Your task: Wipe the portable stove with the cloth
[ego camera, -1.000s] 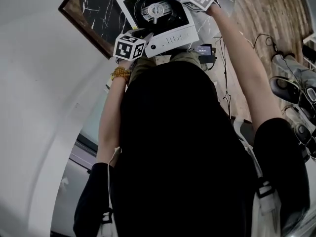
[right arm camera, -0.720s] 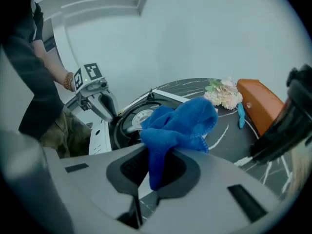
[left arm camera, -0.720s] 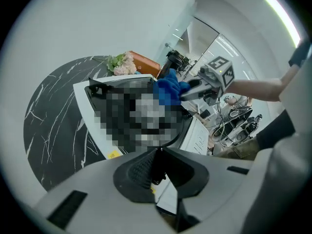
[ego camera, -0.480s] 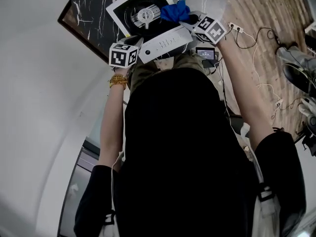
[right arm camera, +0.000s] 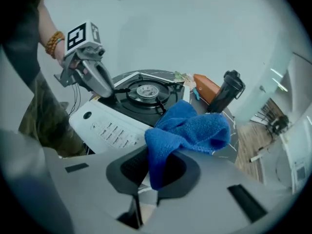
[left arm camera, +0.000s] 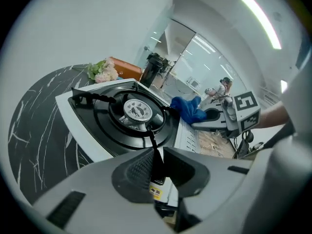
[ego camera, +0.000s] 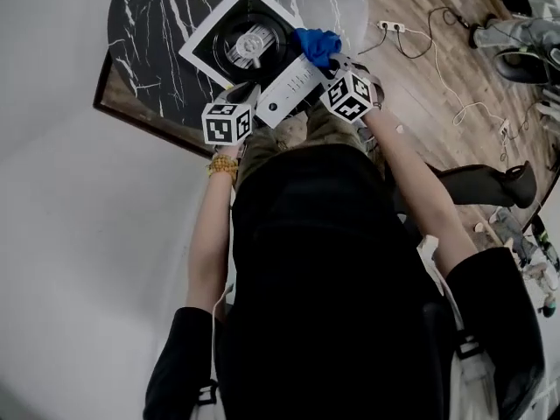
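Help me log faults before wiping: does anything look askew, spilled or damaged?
Nothing looks spilled or damaged. The portable stove sits turned at an angle on the marble table, its control panel close to the edge.

Black marble table point(ego camera: 140, 24) with white veins and a brown-trimmed near edge. On your left, a plain white wall point(ego camera: 70, 234). On your right, wood-plank floor point(ego camera: 420, 68). A power strip point(ego camera: 389, 26) and loose cables point(ego camera: 455, 112) lie on it. Far right you have glass partitions point(left arm camera: 195, 52). A ceiling strip light point(left arm camera: 261, 18) is lit.
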Demonstrator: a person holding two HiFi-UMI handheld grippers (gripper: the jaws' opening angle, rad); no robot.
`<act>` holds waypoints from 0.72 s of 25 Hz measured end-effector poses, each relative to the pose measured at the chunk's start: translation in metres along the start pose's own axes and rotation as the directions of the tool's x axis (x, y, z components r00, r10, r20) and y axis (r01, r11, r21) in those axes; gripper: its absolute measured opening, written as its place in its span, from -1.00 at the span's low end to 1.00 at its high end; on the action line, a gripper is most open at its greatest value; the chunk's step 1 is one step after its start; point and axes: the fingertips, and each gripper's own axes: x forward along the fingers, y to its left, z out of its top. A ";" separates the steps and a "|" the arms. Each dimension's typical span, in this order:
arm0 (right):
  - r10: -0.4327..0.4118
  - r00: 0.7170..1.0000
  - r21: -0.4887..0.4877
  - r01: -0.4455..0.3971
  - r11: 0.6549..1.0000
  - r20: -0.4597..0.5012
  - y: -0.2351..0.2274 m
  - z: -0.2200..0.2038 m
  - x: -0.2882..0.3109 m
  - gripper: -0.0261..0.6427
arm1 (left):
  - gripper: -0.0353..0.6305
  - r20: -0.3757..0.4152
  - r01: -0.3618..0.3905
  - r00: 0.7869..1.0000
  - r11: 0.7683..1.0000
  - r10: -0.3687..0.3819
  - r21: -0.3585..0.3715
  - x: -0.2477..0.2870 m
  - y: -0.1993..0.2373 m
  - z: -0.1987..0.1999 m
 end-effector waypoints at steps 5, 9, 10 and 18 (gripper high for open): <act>0.003 1.000 0.068 -0.002 0.998 -0.023 0.040 0.032 0.012 -0.85 | -0.69 0.001 0.044 0.999 0.995 -0.045 0.087 -0.001 -0.001 0.000; 0.028 1.000 0.054 -0.028 0.998 -0.008 0.079 0.053 0.018 -0.85 | -0.68 -0.030 0.068 0.997 0.993 -0.065 0.101 -0.002 -0.001 0.000; 0.027 1.000 0.048 -0.027 0.998 -0.004 0.087 0.055 0.018 -0.85 | -0.68 -0.035 0.076 0.997 0.993 -0.073 0.092 -0.002 -0.002 -0.001; 0.246 0.969 -0.194 -0.239 0.952 0.014 0.176 0.063 0.012 -0.85 | -0.68 -0.030 0.085 0.996 0.992 -0.083 0.094 -0.005 -0.002 -0.003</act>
